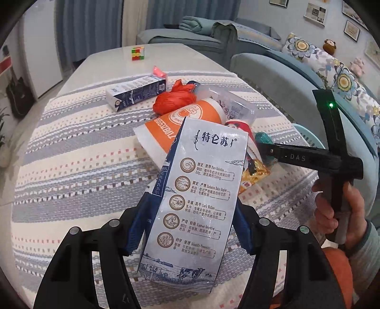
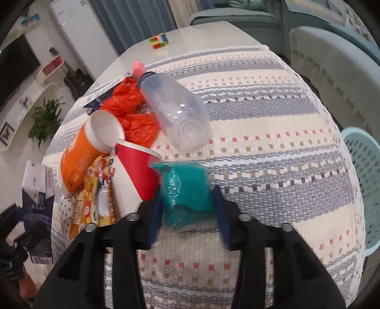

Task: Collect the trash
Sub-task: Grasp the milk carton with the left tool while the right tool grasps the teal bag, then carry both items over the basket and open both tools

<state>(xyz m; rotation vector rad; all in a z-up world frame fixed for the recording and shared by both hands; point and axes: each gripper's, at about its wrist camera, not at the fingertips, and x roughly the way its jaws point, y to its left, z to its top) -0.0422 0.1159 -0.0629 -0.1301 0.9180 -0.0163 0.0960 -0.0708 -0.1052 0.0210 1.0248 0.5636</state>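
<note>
A living room surrounds the counter (image 1: 78,147), which wears a woven cloth striped in grey, cream and small coloured squares, its far end bare and glossy. Behind it hang blue-grey curtains (image 1: 90,26) with a white refrigerator (image 2: 78,31) beside them, and a teal sofa (image 1: 273,69) wraps round the right side, piled with a folded blanket (image 1: 194,23), floral cushions (image 1: 301,46) and a plush toy (image 1: 329,46). Framed pictures (image 1: 315,12) dot the pale wall, while a green houseplant (image 2: 46,118) and a dark television (image 2: 16,71) sit at the left.
</note>
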